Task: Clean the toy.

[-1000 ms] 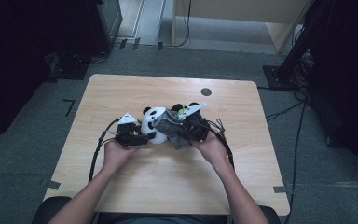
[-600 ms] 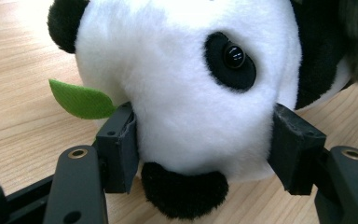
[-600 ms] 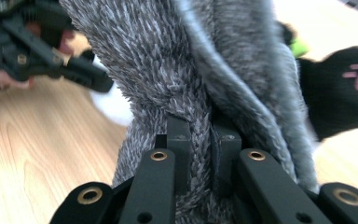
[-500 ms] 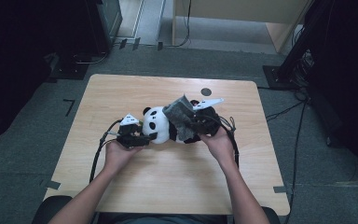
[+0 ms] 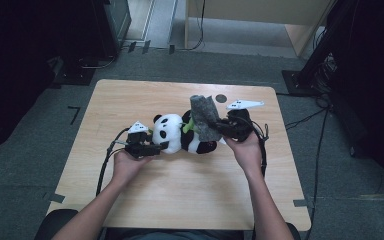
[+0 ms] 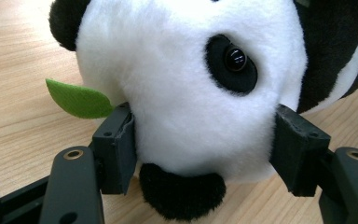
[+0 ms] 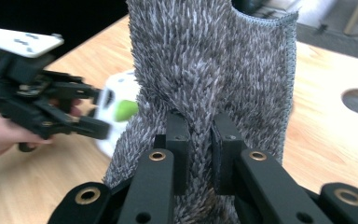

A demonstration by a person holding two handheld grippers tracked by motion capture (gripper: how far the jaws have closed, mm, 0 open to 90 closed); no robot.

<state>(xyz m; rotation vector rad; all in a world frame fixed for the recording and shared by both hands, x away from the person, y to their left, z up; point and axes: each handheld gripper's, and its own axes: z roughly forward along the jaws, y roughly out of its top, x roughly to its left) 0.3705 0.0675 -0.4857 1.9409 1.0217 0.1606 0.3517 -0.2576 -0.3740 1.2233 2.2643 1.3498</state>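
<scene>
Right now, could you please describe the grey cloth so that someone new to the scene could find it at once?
Start at the wooden table and find the plush panda lying near its middle. Just to the right of the panda, the right tongs pinch a shaggy grey cloth that stands up above the panda's body. It is the one grey, bristly thing beside the black-and-white toy.

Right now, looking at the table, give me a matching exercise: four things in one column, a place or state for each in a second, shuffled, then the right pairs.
Things:
1. left tongs
2. right tongs
3. green felt leaf
4. round hole

Places or states:
A. in the tabletop, at the far edge
B. shut on the grey fuzzy cloth
C. sticks out beside the panda's head
D. closed on the plush panda at its head

Pairs: 1-D, 2-B, 3-C, 4-A
</scene>
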